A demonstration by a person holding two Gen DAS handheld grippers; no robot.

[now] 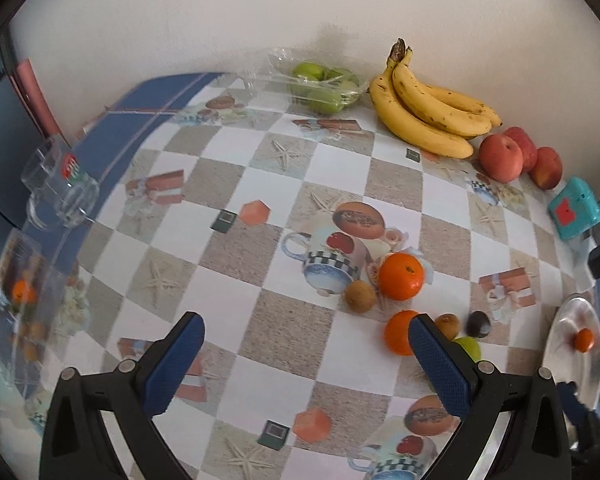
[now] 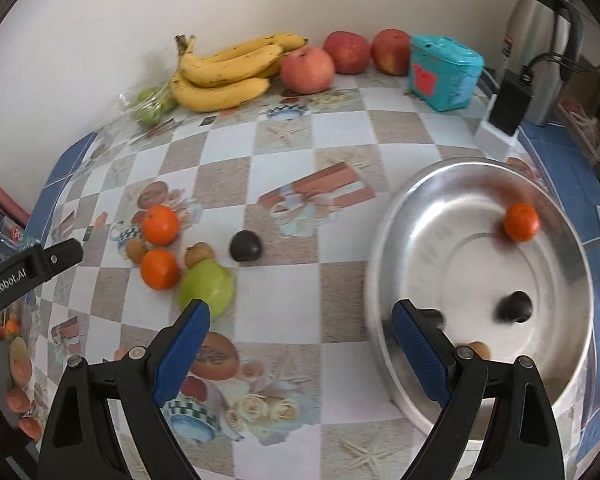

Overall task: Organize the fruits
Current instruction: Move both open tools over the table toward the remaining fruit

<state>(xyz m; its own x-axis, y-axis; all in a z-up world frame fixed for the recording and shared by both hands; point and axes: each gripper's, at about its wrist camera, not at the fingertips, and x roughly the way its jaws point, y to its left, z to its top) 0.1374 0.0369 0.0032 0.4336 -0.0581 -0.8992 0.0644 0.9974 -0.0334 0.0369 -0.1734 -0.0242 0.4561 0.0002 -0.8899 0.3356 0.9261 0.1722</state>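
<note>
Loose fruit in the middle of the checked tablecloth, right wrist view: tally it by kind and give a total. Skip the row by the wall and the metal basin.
round orange tangerines: 2
fuzzy brown kiwis: 2
dark purple plum: 1
pale green pear-shaped fruit: 1
Total: 6

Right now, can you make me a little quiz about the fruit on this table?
1. True or false: the metal bowl already holds an orange.
2. How many red apples sit by the wall? A) one B) three C) five
3. Fill in: the green pear lies on the ____, not in the bowl.

Hint: both the left hand-held gripper and the right hand-held gripper are open and empty.

Key: 1 true; 2 B; 3 table.
</note>
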